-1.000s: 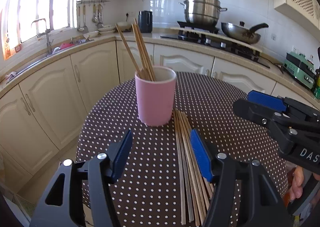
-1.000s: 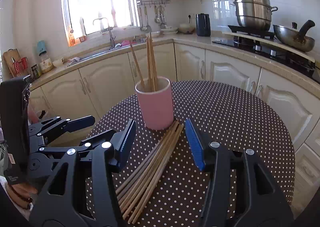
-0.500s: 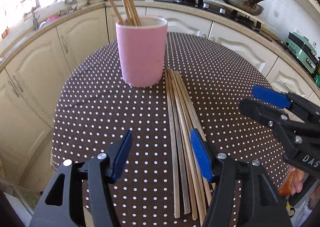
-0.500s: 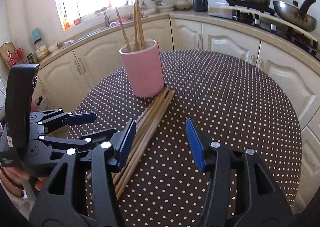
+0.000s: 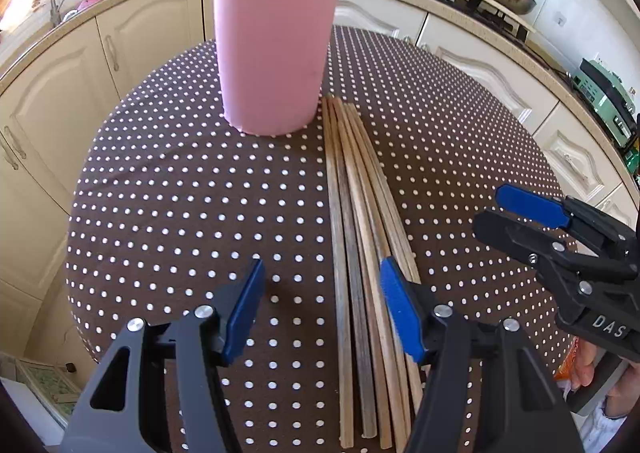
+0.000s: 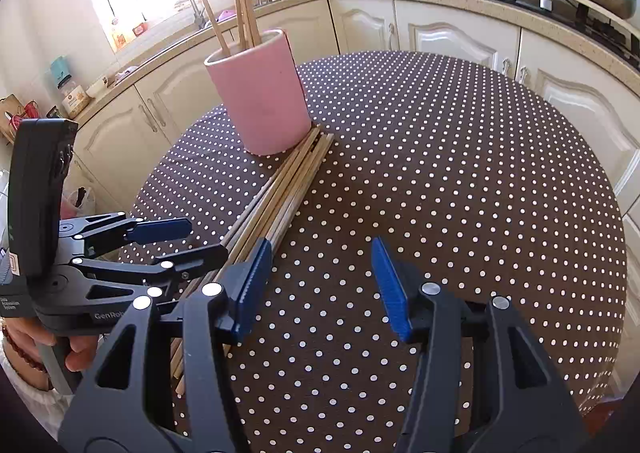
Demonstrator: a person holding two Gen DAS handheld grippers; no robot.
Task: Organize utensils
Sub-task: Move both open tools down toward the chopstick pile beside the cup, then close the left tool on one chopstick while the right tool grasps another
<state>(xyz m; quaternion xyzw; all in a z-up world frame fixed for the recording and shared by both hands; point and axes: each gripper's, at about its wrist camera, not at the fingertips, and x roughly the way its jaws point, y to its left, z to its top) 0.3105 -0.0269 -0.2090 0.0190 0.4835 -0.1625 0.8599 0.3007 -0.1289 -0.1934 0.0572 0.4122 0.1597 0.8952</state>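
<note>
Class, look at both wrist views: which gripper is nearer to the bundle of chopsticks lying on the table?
Left. The left gripper hangs over the loose chopsticks, its closing jaws straddling some. The right gripper sits beside the bundle, over bare tablecloth.

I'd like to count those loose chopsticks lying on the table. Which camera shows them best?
The left wrist view: the loose chopsticks run nearly their whole length up the middle, from the pink cup toward the camera. In the right wrist view their near ends hide behind both grippers.
</note>
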